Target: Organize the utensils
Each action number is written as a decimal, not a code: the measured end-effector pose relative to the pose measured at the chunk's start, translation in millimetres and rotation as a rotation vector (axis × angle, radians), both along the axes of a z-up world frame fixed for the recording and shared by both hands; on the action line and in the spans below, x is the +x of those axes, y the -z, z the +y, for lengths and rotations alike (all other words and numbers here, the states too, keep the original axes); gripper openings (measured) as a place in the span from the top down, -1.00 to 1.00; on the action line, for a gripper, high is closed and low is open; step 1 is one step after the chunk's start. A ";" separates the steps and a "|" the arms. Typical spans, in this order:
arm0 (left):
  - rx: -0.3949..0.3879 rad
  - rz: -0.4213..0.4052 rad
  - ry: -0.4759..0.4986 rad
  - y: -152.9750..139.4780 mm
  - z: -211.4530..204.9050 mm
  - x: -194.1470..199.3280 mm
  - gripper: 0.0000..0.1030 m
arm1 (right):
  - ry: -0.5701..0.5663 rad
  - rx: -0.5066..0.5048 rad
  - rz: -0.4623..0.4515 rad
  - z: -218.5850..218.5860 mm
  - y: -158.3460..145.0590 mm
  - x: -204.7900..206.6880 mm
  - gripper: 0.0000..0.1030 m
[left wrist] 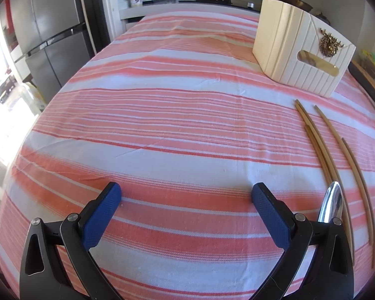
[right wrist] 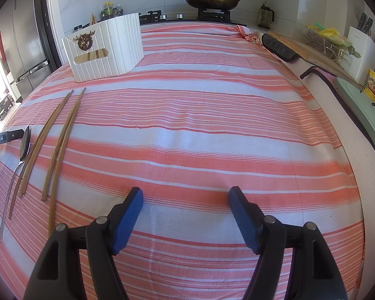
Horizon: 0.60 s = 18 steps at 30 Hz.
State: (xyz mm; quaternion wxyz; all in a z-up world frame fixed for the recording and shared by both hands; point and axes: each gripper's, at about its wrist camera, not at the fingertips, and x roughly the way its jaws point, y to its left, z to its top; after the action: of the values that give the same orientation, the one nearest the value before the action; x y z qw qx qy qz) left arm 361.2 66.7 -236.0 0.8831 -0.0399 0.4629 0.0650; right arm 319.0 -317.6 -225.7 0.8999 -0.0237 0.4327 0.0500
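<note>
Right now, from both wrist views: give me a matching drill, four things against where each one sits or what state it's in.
Things:
1. white box
2. metal spoon
3. loose chopsticks
4. frying pan

Places or states:
A. on the stove behind the table, lid on
B. flat on the striped cloth, between the spoon and the right gripper
C. farthest left of the utensils on the cloth, bowl end pointing away
D. upright at the far side of the cloth, two chopsticks sticking out of it

Pairs: 1-D, 2-C, 3-B, 4-A
</note>
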 end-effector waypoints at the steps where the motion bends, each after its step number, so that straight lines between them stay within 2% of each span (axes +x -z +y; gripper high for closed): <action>1: -0.002 0.000 0.001 0.1 0.3 0.0 -0.99 | 0.000 0.000 0.000 0.4 0.0 0.0 -0.41; 10: -0.022 -0.003 0.025 -1.7 3.7 -3.4 -0.99 | 0.000 -0.003 0.000 0.7 0.2 -0.2 -0.41; 12: -0.058 -0.023 0.026 -6.1 5.2 -11.9 -0.99 | 0.000 -0.002 0.000 0.8 0.1 -0.2 -0.41; 16: -0.197 -0.069 0.068 -19.0 -5.5 -44.8 -0.99 | 0.001 0.016 -0.002 -1.7 -2.2 -1.9 -0.41; 18: -0.201 -0.070 0.122 -25.3 -23.9 -60.8 -0.99 | 0.000 0.044 0.011 1.0 -8.1 -6.3 -0.41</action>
State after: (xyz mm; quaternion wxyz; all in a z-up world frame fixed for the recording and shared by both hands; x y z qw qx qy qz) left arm 300.4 42.8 -210.7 0.8925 -0.1021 0.4377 -0.0371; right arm 312.8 -316.6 -217.6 0.8977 -0.0035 0.4364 0.0597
